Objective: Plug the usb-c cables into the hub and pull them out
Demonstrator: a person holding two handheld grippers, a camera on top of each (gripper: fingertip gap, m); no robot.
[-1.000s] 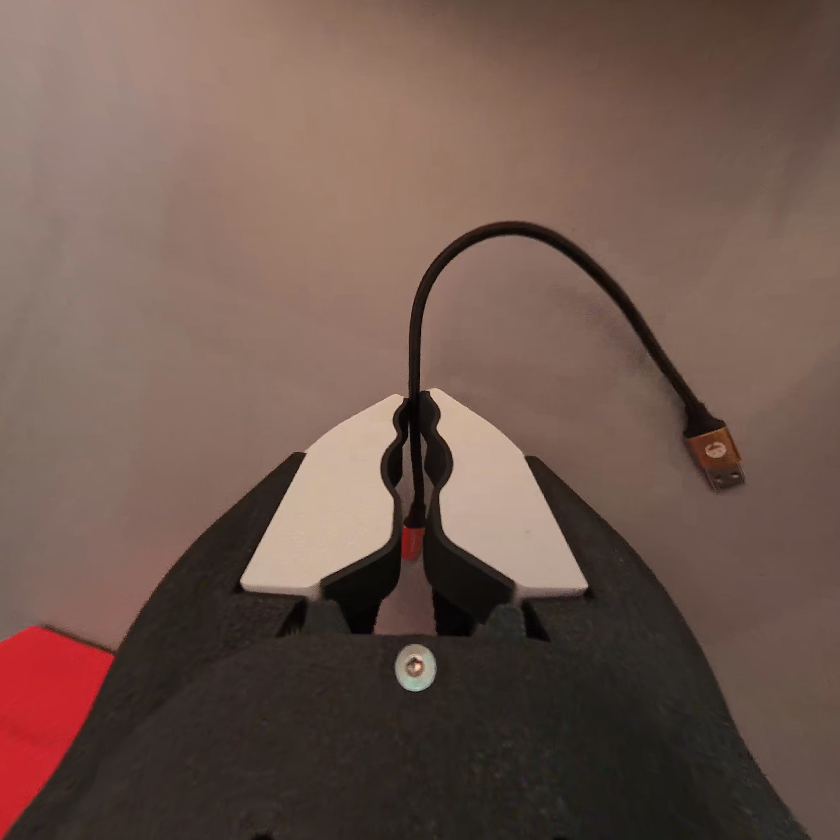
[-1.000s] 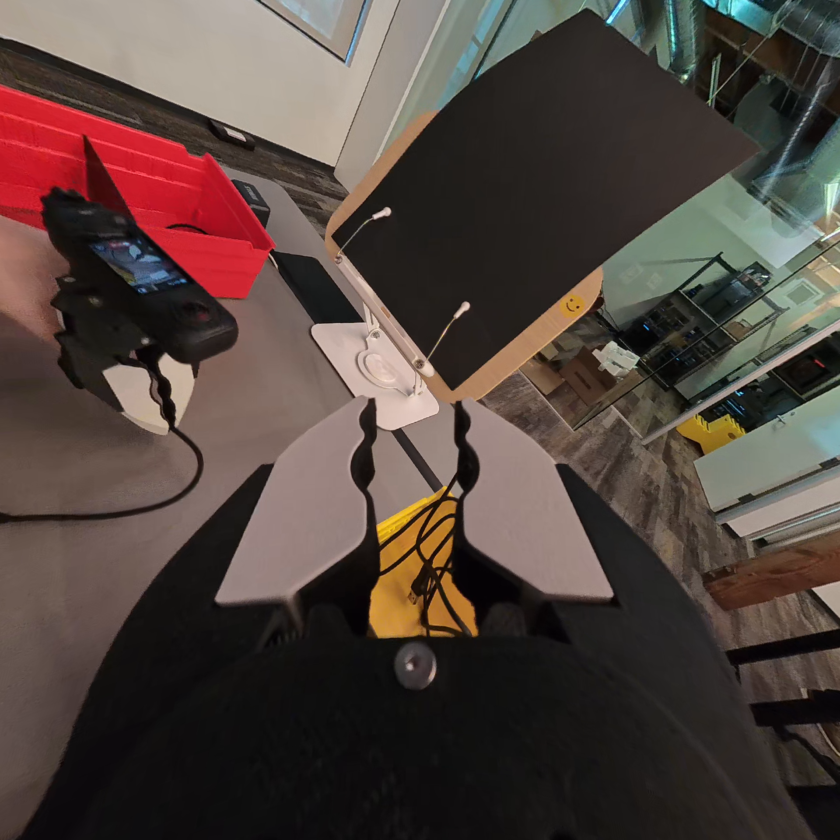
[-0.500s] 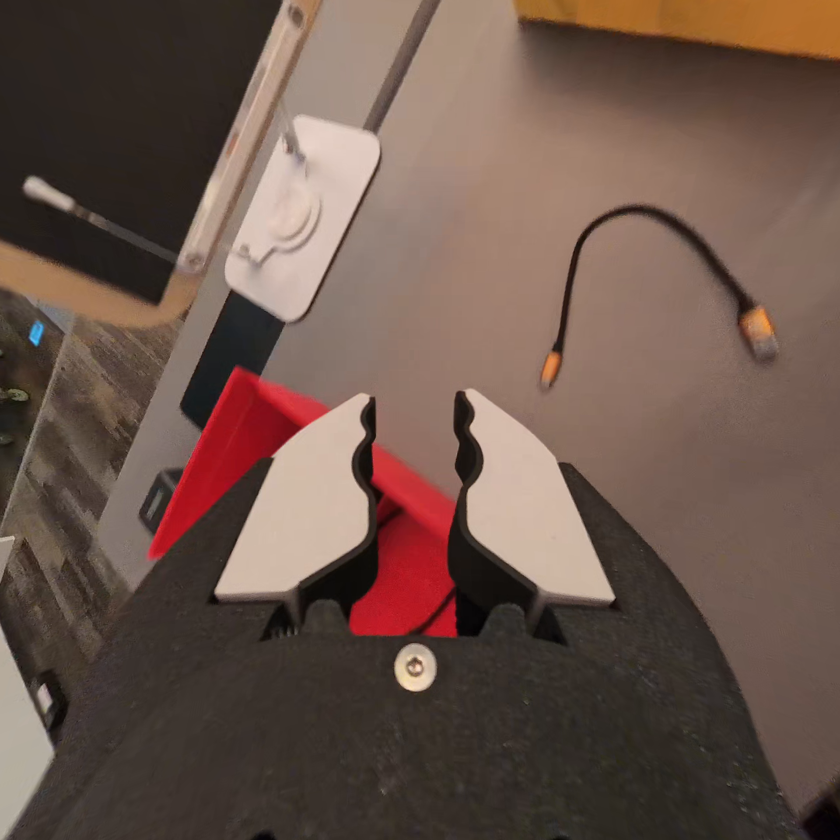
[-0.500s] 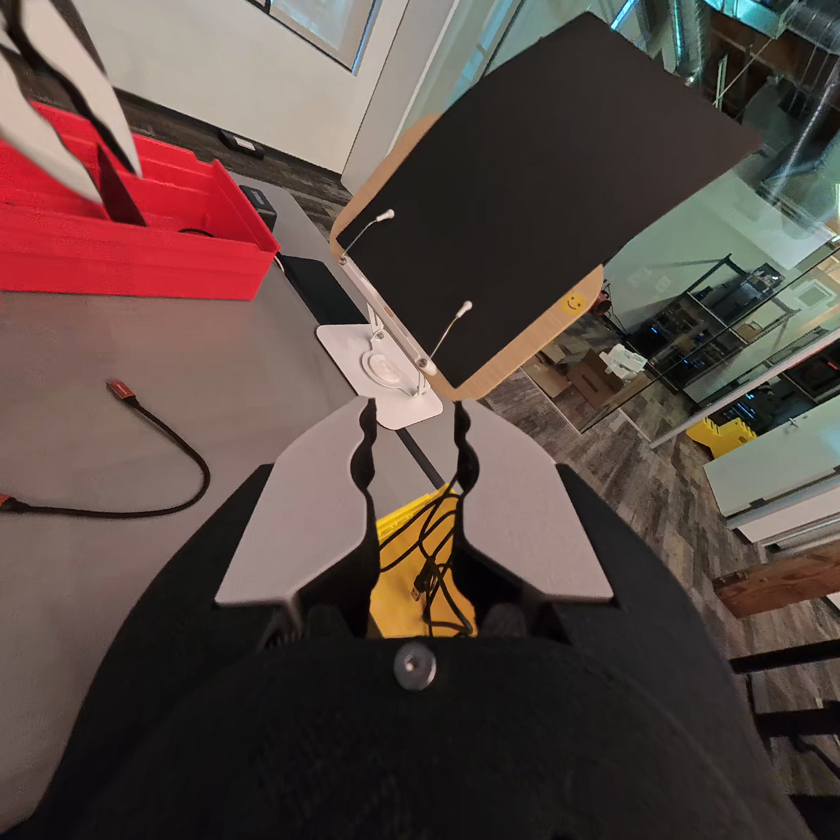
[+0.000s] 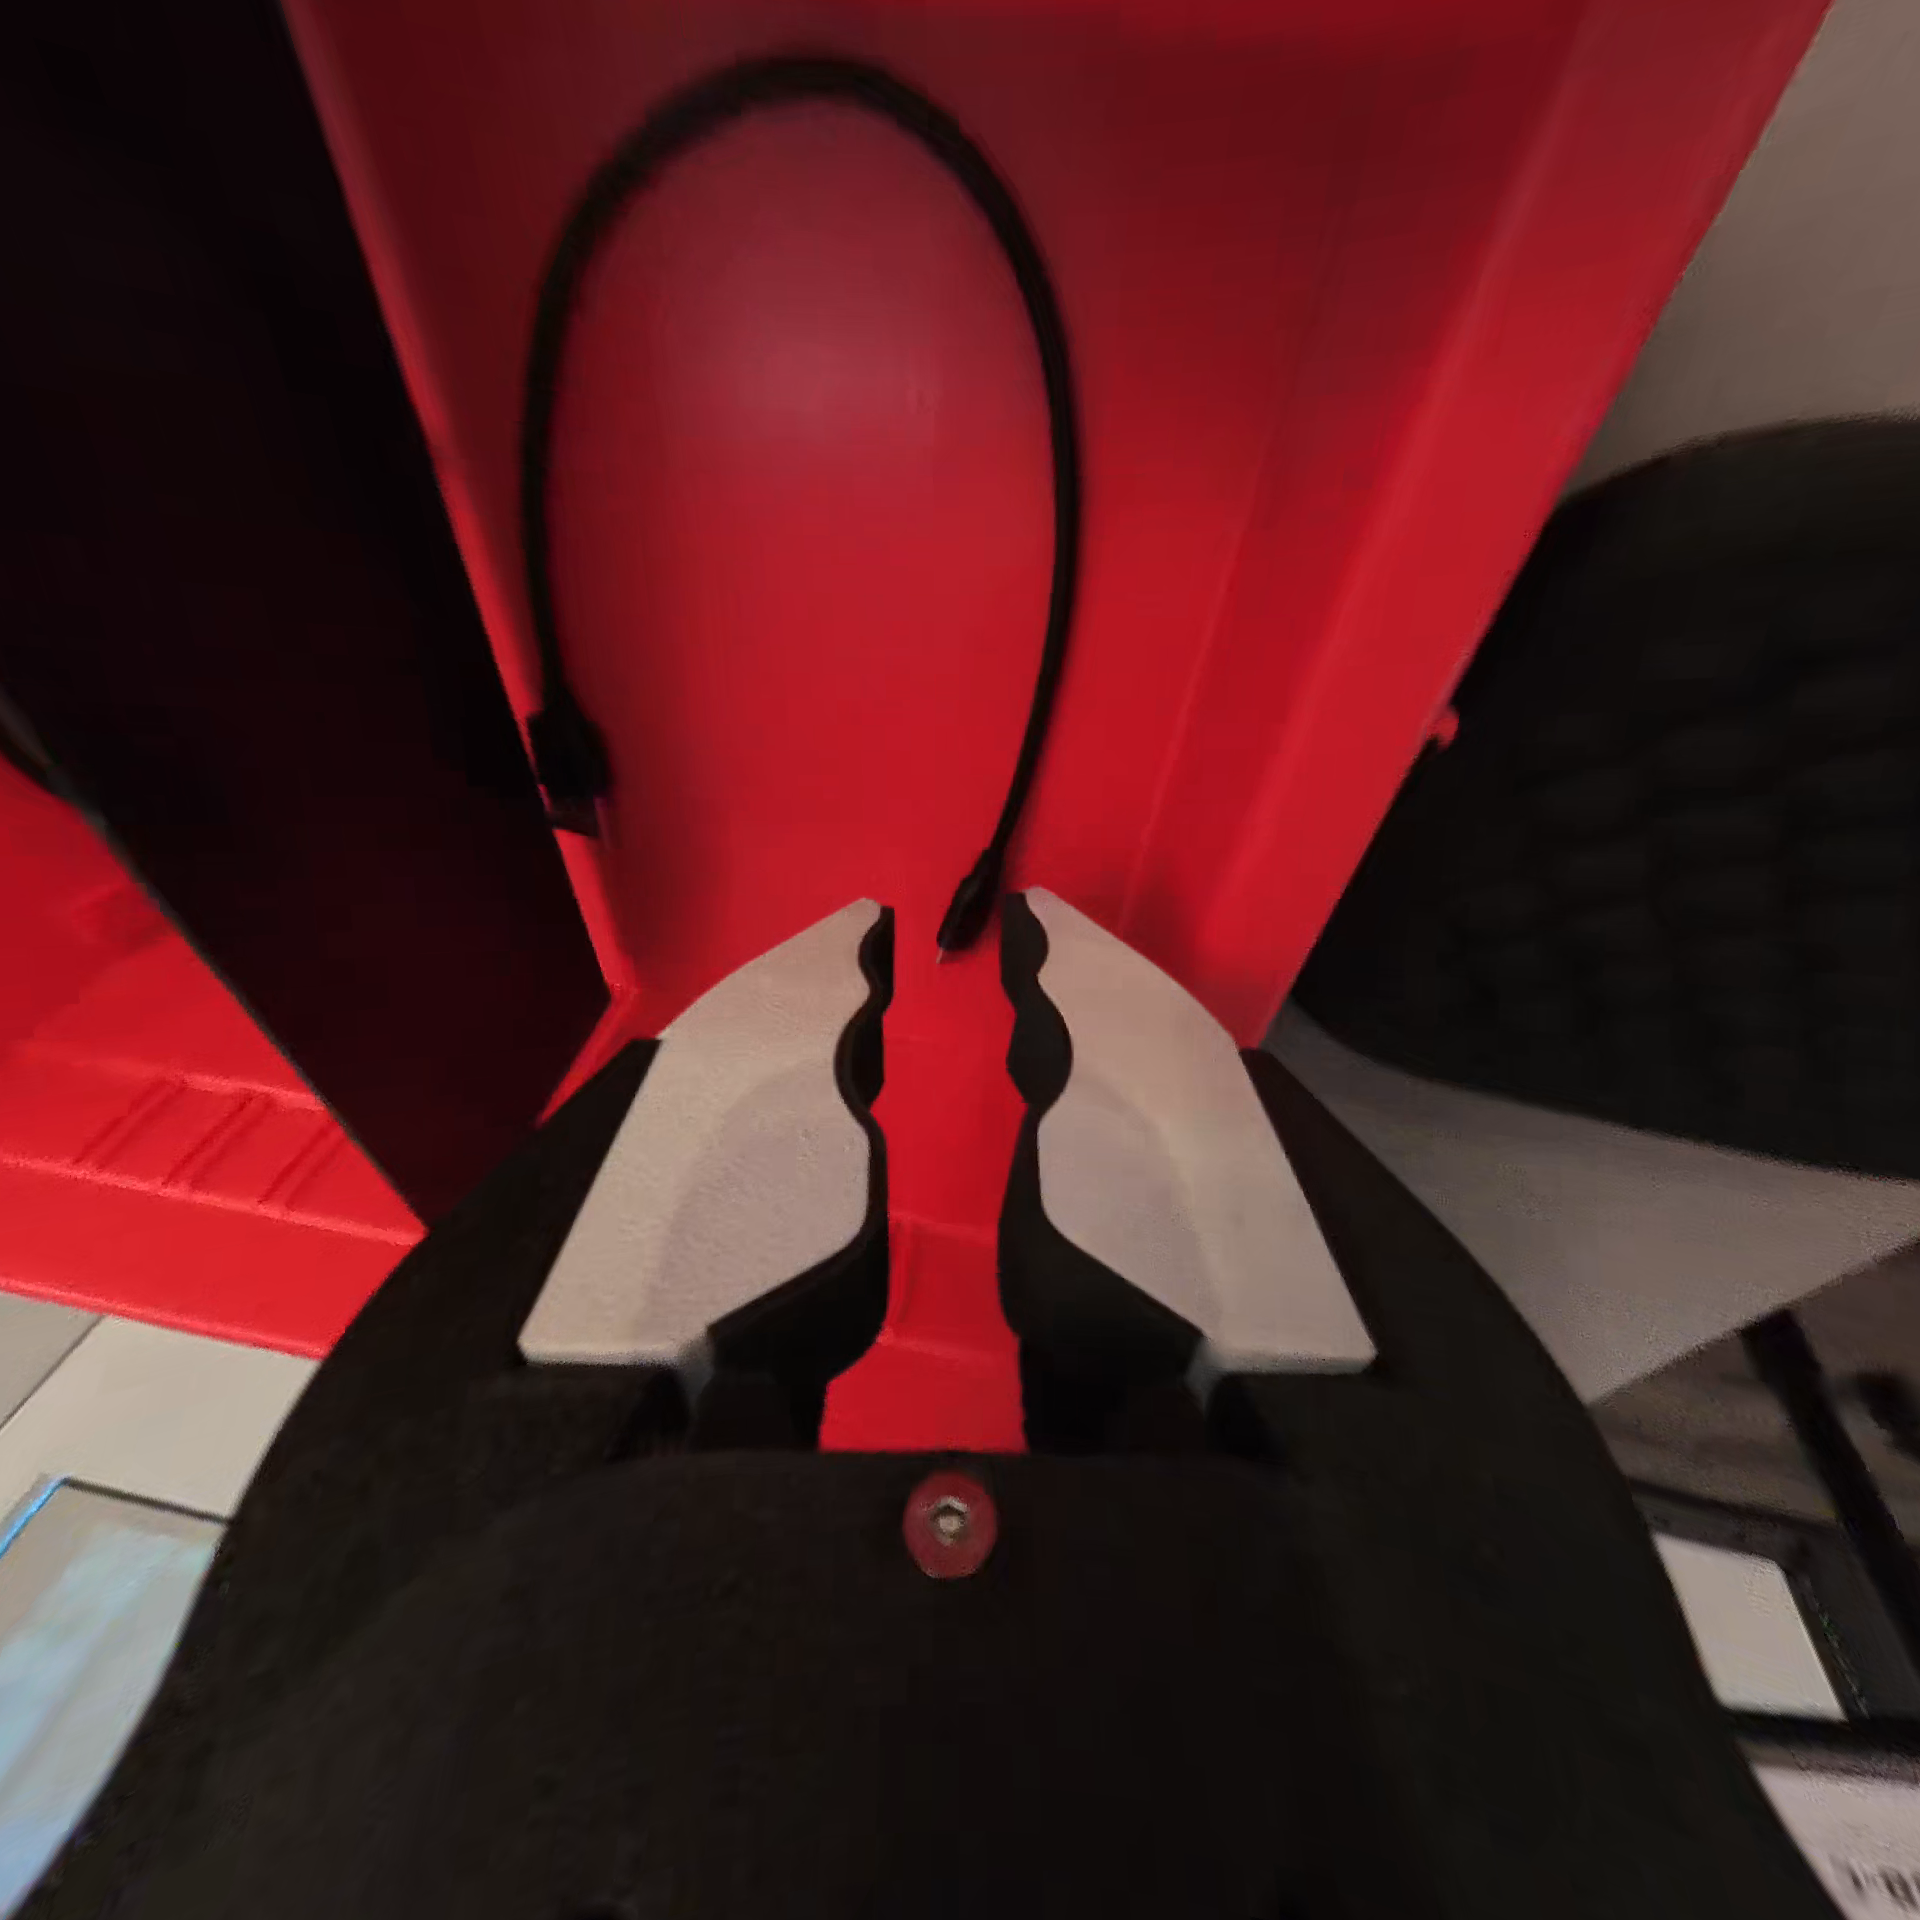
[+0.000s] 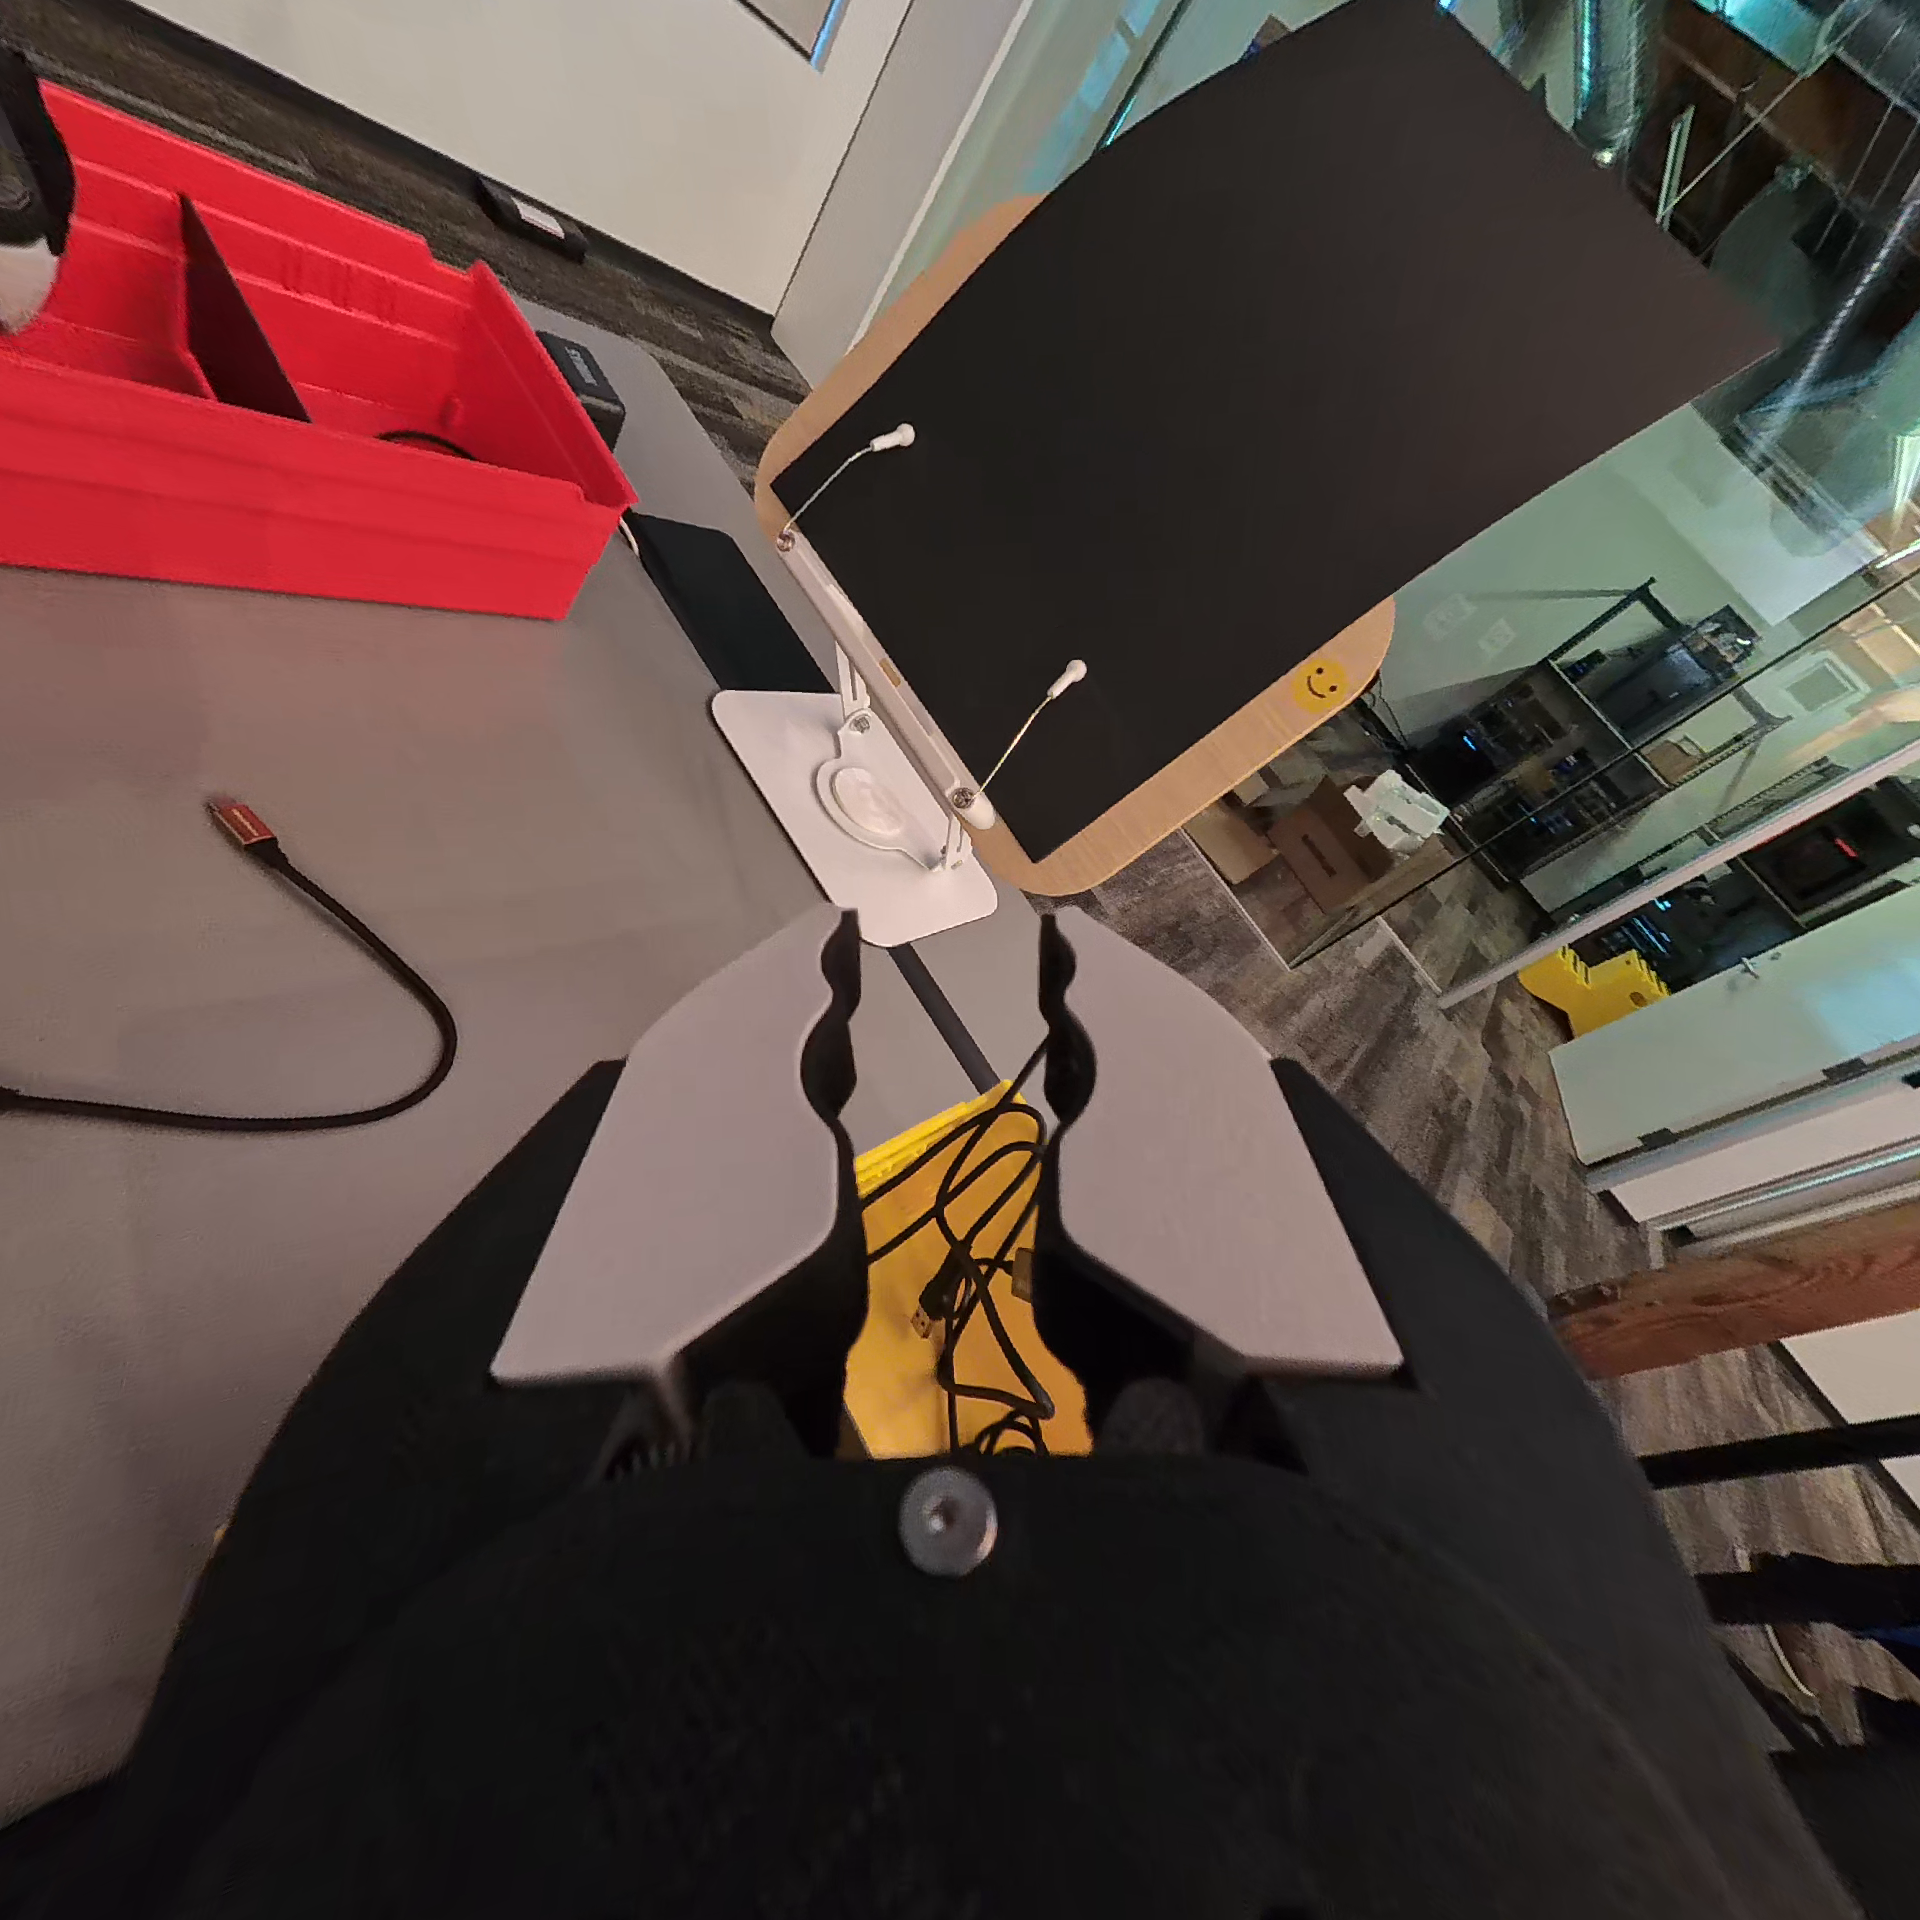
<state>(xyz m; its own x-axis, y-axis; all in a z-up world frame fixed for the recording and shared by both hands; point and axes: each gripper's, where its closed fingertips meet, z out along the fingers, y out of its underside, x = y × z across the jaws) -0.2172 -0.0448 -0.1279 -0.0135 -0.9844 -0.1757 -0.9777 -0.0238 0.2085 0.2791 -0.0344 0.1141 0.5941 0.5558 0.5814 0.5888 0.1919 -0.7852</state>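
Left claw (image 5: 940, 925) hovering narrow, unclamped, inside red bin (image 5: 1351, 436) | black cable (image 5: 800, 94) plug between pads | risking slipping on closure

red bin (image 6: 312, 488) on grey table (image 6: 468, 790) | black board (image 6: 1247, 457) on white stand (image 6: 894, 831)

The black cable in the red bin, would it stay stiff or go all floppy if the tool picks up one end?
Probably floppy: the black cable already bends in a loose arch inside the red bin. It looks thin, so likely light. Its small plug sits between the left tool's open fingers, and might slip sideways if pinched off-centre.
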